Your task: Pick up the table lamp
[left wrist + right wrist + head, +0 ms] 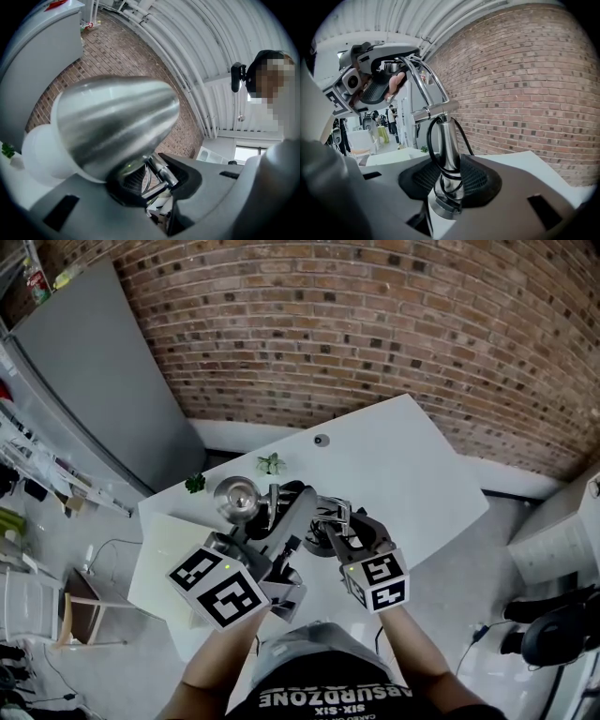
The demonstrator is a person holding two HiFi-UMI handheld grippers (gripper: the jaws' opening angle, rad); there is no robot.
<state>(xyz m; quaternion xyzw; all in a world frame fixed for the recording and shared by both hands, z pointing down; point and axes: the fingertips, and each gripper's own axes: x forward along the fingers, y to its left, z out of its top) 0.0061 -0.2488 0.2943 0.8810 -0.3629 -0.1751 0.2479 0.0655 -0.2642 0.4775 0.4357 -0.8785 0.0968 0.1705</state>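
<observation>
The table lamp hangs above the white table, held by both grippers. Its brushed metal shade fills the left gripper view. My left gripper is shut on the chrome joint just under the shade, between its dark pads. My right gripper is shut on the lamp's upright chrome stem, with a black cord looped round it. In the right gripper view the curved chrome arm rises to the left gripper. The lamp's base is hidden.
A small potted plant and a darker green one stand on the table's far side, near a small round fitting. A brick wall runs behind, and a grey cabinet stands at the left. A white chair is lower left.
</observation>
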